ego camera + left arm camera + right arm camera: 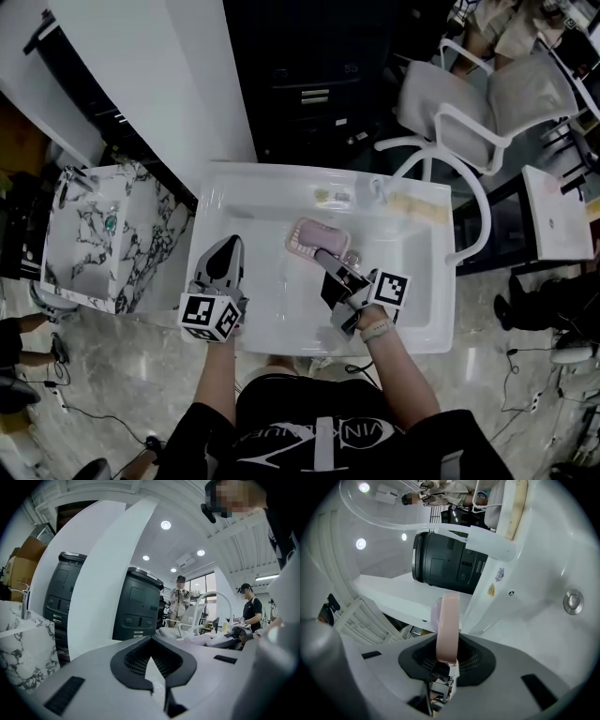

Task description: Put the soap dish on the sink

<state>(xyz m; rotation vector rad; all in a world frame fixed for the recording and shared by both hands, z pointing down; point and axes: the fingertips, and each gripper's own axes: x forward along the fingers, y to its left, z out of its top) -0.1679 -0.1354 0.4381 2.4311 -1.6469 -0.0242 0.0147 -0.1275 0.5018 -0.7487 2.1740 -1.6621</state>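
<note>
Right tool (328,260) is clamped on the pink soap dish (314,238), pinching its near rim, and the dish hangs out over the bowl of the white sink (417,339), not resting on anything. In the right gripper view the dish (447,623) stands edge-on between the jaws, a thin pink band. It looks like light, stiff plastic, probably slick, so that rim pinch is the sensible hold, though a one-ended grip could let it swivel. Left tool (226,247) sits over the sink's left side, jaws together with nothing between them, and its own view confirms that (153,679). The dish's near end is hidden under the right tool, its underside is out of sight, and the small items on the back ledge are too blurred to name.
</note>
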